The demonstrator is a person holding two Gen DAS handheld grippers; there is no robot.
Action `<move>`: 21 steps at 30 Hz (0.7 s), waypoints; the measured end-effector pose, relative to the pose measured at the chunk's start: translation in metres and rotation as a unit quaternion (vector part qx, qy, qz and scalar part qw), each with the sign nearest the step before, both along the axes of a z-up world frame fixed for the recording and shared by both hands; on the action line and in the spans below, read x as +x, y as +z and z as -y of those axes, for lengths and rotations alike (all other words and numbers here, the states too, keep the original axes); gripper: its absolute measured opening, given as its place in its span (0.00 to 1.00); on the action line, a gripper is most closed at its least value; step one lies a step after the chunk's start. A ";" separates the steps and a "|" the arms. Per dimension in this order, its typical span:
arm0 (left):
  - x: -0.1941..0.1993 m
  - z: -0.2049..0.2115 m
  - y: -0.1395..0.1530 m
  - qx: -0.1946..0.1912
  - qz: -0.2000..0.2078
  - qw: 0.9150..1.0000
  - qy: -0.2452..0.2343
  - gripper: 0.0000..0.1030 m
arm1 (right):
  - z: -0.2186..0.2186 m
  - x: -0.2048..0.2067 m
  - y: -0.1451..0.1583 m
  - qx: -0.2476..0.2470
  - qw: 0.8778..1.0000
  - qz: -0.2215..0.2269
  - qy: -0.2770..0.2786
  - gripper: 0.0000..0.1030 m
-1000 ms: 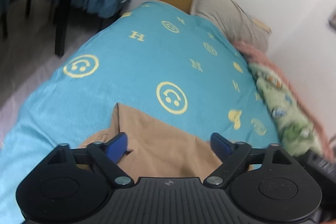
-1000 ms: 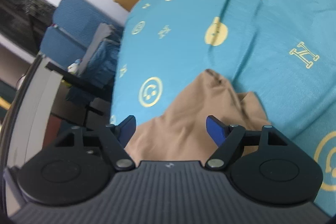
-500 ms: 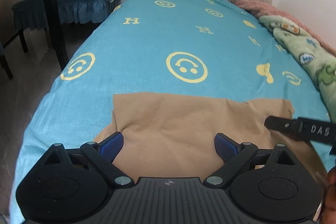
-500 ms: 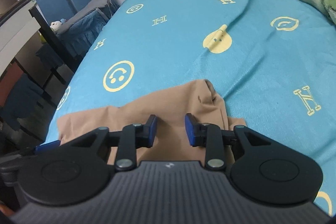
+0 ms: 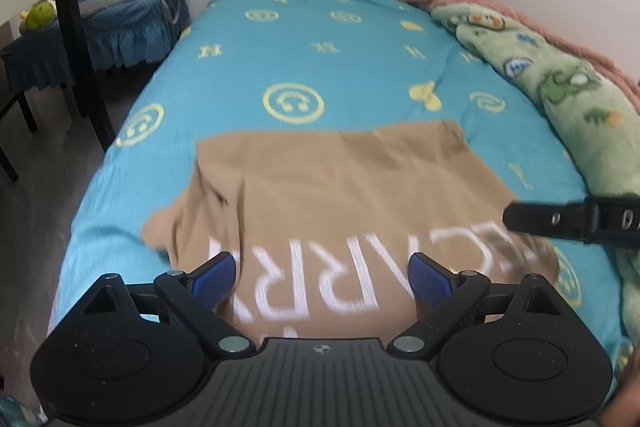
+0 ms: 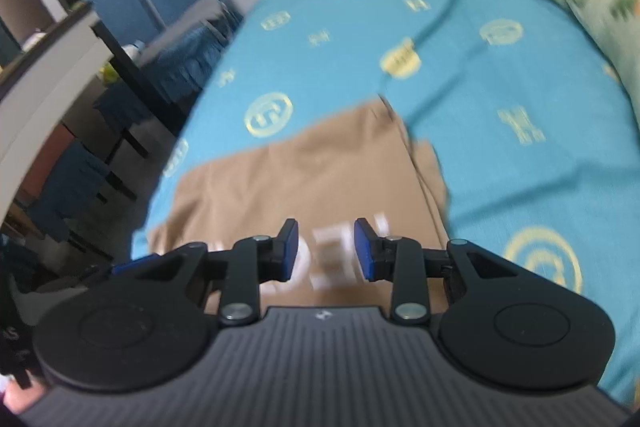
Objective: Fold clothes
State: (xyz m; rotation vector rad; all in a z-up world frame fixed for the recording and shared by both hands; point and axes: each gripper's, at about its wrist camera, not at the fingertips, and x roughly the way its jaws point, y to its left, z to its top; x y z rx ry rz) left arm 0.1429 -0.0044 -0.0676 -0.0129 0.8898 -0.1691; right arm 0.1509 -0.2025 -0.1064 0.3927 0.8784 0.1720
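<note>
Now we are spreading the shirt (image 5: 328, 195) flat on the bed (image 5: 360, 67); left tongs (image 5: 322, 277) gaping empty, right tongs (image 6: 326, 251) narrowed, gripping nothing, folding not yet begun.

The tan shirt (image 5: 332, 183) is looking like soft matt knit cloth, with white printed letters (image 5: 360, 267) lying flat on it; the turquoise bedsheet (image 5: 360, 67) is showing a smooth woven cloth with a slight sheen and yellow printed marks; the green blanket (image 5: 580, 95) is appearing fluffy, like fleece; the pink blanket (image 5: 520, 15) beside it is looking rougher and woolly; the left gripper (image 5: 322, 279) is showing matt black plastic, ribbed at the body, with blue textured pads (image 5: 212, 277) and small shiny metal pins; the right gripper (image 6: 326, 247) is looking the same.
</note>
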 end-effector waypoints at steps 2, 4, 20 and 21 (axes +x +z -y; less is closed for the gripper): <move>0.002 0.001 -0.007 0.005 -0.014 1.000 0.000 0.93 | 0.003 0.001 -0.012 0.015 0.999 -0.031 -0.012 0.33; 0.005 0.002 -0.015 0.008 -0.027 1.000 -0.001 0.94 | 0.007 0.002 -0.025 0.031 0.997 -0.062 -0.024 0.31; 0.011 -0.005 -0.015 -0.023 -0.038 0.999 0.017 0.95 | 0.039 -0.028 -0.080 0.347 0.905 -0.168 -0.180 0.68; 0.011 -0.006 -0.015 -0.025 -0.039 0.999 0.018 0.95 | 0.038 -0.029 -0.085 0.347 0.902 -0.167 -0.197 0.68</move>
